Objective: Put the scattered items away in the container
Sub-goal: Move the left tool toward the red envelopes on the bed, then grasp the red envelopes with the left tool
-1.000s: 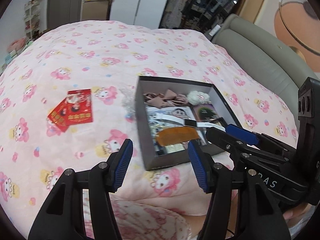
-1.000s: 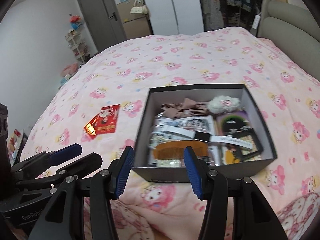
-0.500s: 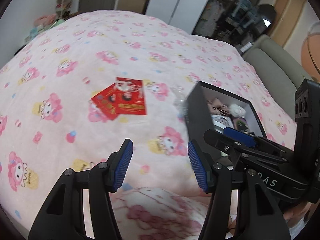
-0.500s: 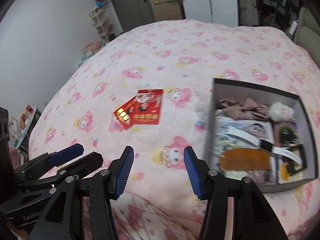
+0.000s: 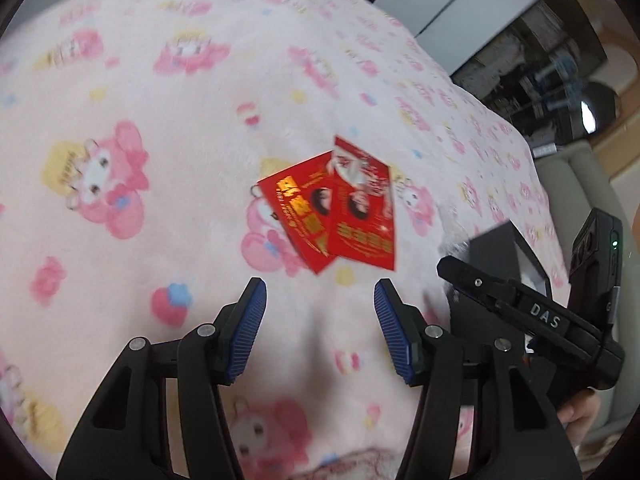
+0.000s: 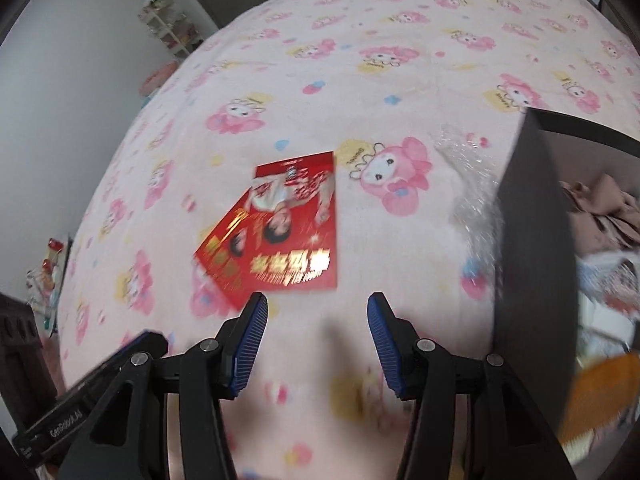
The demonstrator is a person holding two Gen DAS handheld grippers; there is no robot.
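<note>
Two overlapping red envelopes lie flat on the pink cartoon-print blanket. My left gripper hovers just short of them; its jaws are closing, with only blanket between the blue pads. My right gripper is open and holds nothing, its left fingertip close to the envelopes' near corner. The dark box stands to the right and holds a brown fabric bow and an orange comb. In the left wrist view the box is mostly hidden behind the right gripper's body.
Crumpled clear plastic wrap lies against the box's left wall. The blanket spreads wide beyond the envelopes. A grey padded headboard stands at the right. Shelves with clutter and small items sit past the bed's left edge.
Both grippers swung left away from the box and dropped toward the blanket. The red envelopes now sit large just ahead of the fingertips, and the box has slid to the right edge.
</note>
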